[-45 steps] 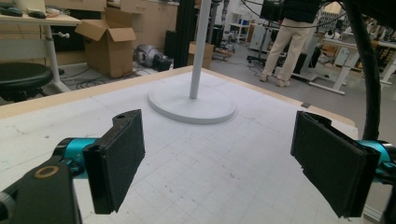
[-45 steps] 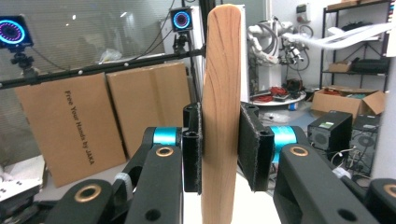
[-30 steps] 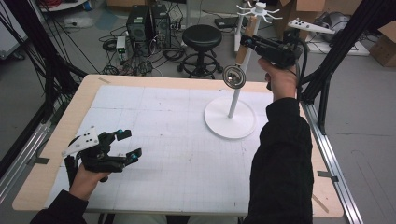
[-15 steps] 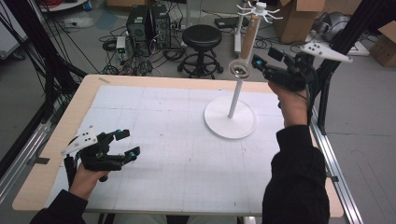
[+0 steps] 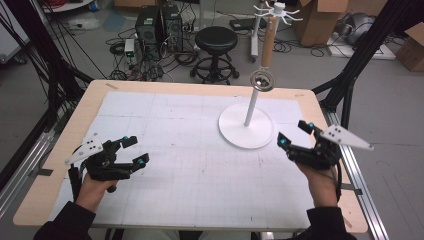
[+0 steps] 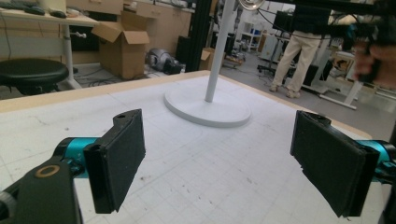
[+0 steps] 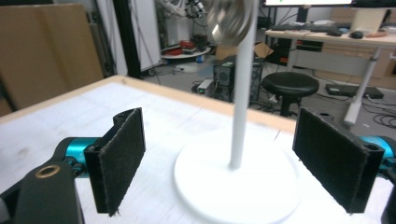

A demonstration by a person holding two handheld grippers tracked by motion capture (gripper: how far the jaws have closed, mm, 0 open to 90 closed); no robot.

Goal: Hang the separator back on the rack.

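Ahead of the right gripper (image 5: 295, 136), between its 2 jaws as its own view looks along them, stands the white stand (image 5: 247, 131): a round base flat on the gridded table (image 5: 175, 150) and a thin pole rising from its middle. High on that pole, well above both jaws, hangs the metal ring piece (image 5: 262, 80), a silvery round thing that shows blurred at the top of the right gripper view (image 7: 226, 18).

Both jaws of the right gripper have just been opening and now stand wide, with nothing between the pads; it sits near the base's right edge, apart from it. Those of the left gripper (image 5: 131, 150) stand wide and empty too, well off to the left of the stand, low over the table.

Biggest risk, as I judge it: the stand is tall and narrow, so a jaw or sleeve brushing the pole could rock or tip it. The right gripper is the nearer one, and any sideways sweep toward the base would cause that.

Next, the ring piece seems to hang loosely; a knock to the pole could swing it or shake it off its hook.

Smallest: I cannot tell how securely it is hooked, so it may slip with no touch at all.
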